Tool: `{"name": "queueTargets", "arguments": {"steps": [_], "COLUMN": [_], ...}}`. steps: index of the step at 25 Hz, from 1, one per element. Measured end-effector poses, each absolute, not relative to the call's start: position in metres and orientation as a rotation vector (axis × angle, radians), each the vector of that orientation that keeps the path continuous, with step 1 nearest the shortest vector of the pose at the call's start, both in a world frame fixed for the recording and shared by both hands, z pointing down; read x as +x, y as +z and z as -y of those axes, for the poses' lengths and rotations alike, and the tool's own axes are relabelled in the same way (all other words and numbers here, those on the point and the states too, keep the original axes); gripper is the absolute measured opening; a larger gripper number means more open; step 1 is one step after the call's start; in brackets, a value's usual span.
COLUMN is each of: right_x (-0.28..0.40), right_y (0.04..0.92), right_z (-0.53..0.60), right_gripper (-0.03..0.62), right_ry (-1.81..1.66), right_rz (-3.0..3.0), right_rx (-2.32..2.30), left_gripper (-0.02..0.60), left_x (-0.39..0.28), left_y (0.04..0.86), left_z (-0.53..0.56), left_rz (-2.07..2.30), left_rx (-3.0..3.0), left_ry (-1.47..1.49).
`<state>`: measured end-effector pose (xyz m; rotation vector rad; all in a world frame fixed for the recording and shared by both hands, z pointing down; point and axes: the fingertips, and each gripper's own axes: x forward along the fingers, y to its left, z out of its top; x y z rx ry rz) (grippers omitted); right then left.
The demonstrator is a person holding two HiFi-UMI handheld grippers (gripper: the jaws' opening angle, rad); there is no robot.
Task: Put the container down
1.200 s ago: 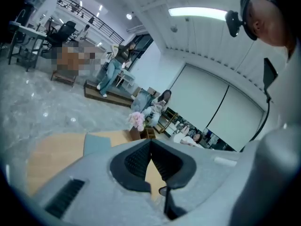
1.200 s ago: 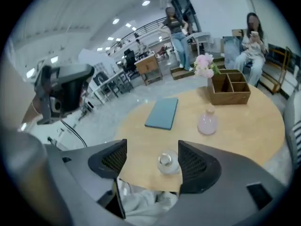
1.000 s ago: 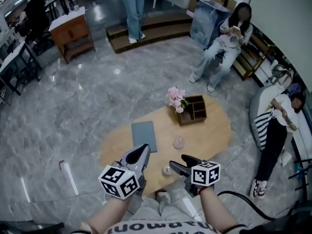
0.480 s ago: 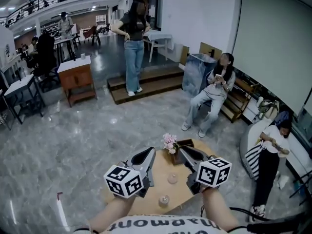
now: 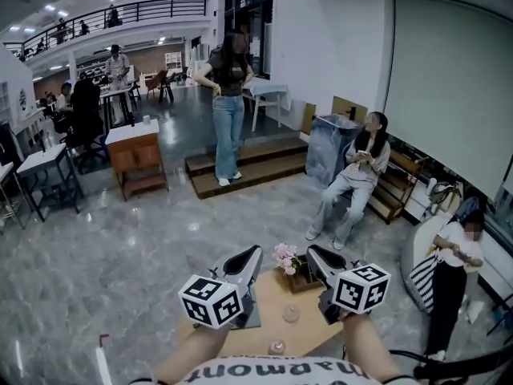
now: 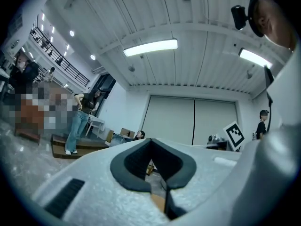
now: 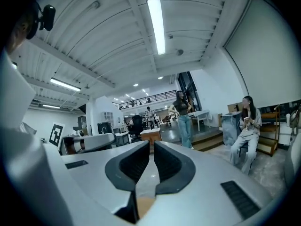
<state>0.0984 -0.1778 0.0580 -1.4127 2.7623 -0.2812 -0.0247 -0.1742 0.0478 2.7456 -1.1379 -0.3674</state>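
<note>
Head view, nearest first: your two bare forearms enter from the bottom edge, each carrying a grey hand-held gripper with a black-and-white marker cube. Your left gripper (image 5: 255,252) points up and away from you, and its jaws lie together in a single point. Your right gripper (image 5: 311,252) points the same way beside it, well apart from the left one. Neither gripper holds anything.

Left gripper view: the dark pads of the left gripper (image 6: 150,143) meet at their tips, and nothing sits between them.

Right gripper view: the jaws of the right gripper (image 7: 151,146) are closing and stand all but pad to pad. Only a thin slit separates them, and it is empty.

Below and between your grippers lies the light wooden oval table (image 5: 309,339). The small clear glass container (image 5: 277,347) stands upright on it at the near edge, free of both grippers. A second small clear glass vessel (image 5: 291,314) stands just beyond it. At the far end of the table a bunch of pink flowers (image 5: 285,257) touches a dark brown wooden compartment box (image 5: 304,280).

Beyond the table spreads the glossy grey marble floor (image 5: 120,239). One person in light clothes (image 5: 353,179) sits at the right, and another in blue jeans (image 5: 228,107) stands on a low wooden step platform (image 5: 256,167). A brown wooden cabinet with a white top (image 5: 138,157) stands at the left.
</note>
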Motion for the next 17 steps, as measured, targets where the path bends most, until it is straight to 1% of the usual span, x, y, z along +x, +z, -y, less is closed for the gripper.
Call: {"name": "queueTargets", "arguments": {"steps": [17], "right_x": [0.1069], "right_y": [0.0555], "right_z": [0.1731], "right_gripper": [0.039], "right_ry": [-0.122], "right_rz": [-2.817], "right_rx": [-1.477], "left_gripper": [0.014], "left_x": [-0.0184], "left_y": [0.0438], "left_z": [0.1646], "left_rz": [1.157], "left_rx": [2.769], "left_ry": [-0.385]}}
